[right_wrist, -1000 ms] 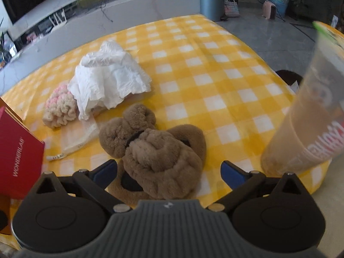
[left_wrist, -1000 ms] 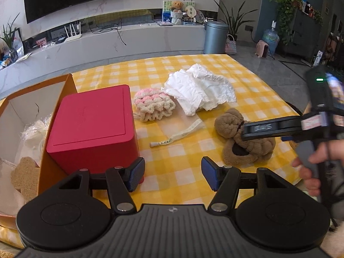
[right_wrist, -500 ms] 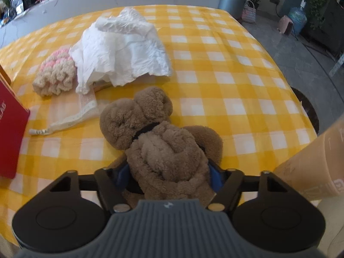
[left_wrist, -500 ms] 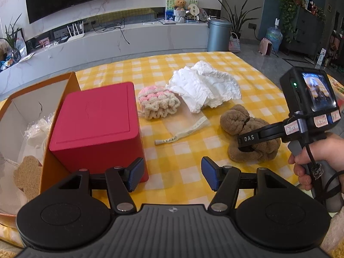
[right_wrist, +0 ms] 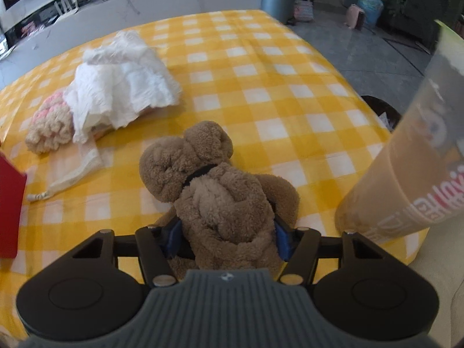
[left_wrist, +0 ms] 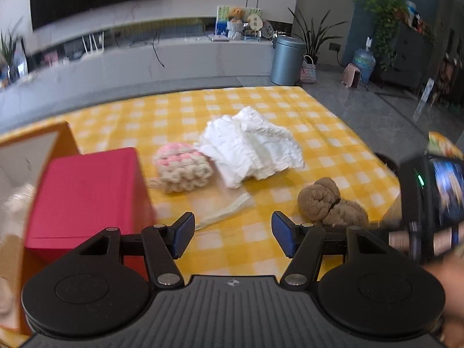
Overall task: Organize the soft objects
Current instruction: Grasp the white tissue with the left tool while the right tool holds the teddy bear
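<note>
My right gripper (right_wrist: 226, 239) is shut on the brown plush slipper (right_wrist: 214, 188), which is squeezed between its blue pads and seems lifted a little off the yellow checked tablecloth (right_wrist: 275, 87). The slipper also shows in the left wrist view (left_wrist: 327, 203), with the right gripper's body (left_wrist: 429, 203) beside it. My left gripper (left_wrist: 230, 235) is open and empty above the table's near edge. A white crumpled cloth (left_wrist: 252, 150) and a pink and cream knitted piece (left_wrist: 181, 168) lie mid-table. They also show in the right wrist view, the cloth (right_wrist: 119, 87) and the knit (right_wrist: 49, 127).
A red box (left_wrist: 84, 197) stands at the left, next to an orange open box (left_wrist: 17, 156) holding soft items. A clear zip bag (right_wrist: 72, 165) lies by the cloth. A tall plastic cup of milky drink (right_wrist: 411, 174) stands at the table's right edge.
My right gripper, shut on the brown slipper half a second ago, has raised and turned it slightly. My left gripper has shifted, stays open.
</note>
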`<state>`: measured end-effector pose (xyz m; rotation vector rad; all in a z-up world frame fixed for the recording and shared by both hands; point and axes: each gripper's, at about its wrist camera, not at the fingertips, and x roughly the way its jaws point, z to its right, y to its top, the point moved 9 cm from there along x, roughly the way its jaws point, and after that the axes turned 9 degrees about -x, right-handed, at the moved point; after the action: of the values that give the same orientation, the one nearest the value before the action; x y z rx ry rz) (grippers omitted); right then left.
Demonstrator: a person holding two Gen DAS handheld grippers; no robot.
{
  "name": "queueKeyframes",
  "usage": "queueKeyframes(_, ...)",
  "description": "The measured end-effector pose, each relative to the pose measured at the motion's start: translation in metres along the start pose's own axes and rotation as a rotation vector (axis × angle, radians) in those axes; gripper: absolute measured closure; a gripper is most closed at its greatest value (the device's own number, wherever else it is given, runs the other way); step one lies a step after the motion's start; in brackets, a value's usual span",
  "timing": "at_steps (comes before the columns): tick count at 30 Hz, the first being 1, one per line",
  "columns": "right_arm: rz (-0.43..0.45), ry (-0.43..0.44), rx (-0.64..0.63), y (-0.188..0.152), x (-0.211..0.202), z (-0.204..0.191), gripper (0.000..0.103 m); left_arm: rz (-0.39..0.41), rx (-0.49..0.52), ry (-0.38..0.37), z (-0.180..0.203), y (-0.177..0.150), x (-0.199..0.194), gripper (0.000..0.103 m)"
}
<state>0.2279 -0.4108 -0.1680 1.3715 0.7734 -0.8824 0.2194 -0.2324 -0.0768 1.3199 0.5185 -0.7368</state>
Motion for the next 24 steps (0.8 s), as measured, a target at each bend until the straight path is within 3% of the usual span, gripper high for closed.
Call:
queueKeyframes(5,0.032,0.045,0.084,0.002,-0.004,0.01,0.042,0.025,-0.079,0.042,0.006,0.024,0.027,0.031)
queueKeyframes(12,0.01,0.033,0.062,-0.003,-0.001,0.009,0.041,0.022,-0.19,0.012,0.017,0.046,0.064,0.03)
queueKeyframes(16,0.007,0.029,0.056,-0.002,0.0,0.009,0.04,0.021,-0.266,0.041,0.028,0.064,0.079,0.029)
queueKeyframes(19,0.004,0.017,0.026,-0.001,0.001,0.006,0.039,0.014,-0.231,0.021,0.049,0.078,0.092,0.024)
queueKeyframes(21,0.005,0.018,0.023,-0.002,0.001,0.006,0.039,-0.037,-0.209,0.041,0.057,0.078,0.108,0.024)
queueKeyframes(24,0.008,0.034,0.039,-0.002,0.001,0.009,0.039,-0.115,-0.175,0.007,0.069,0.069,0.13,0.03)
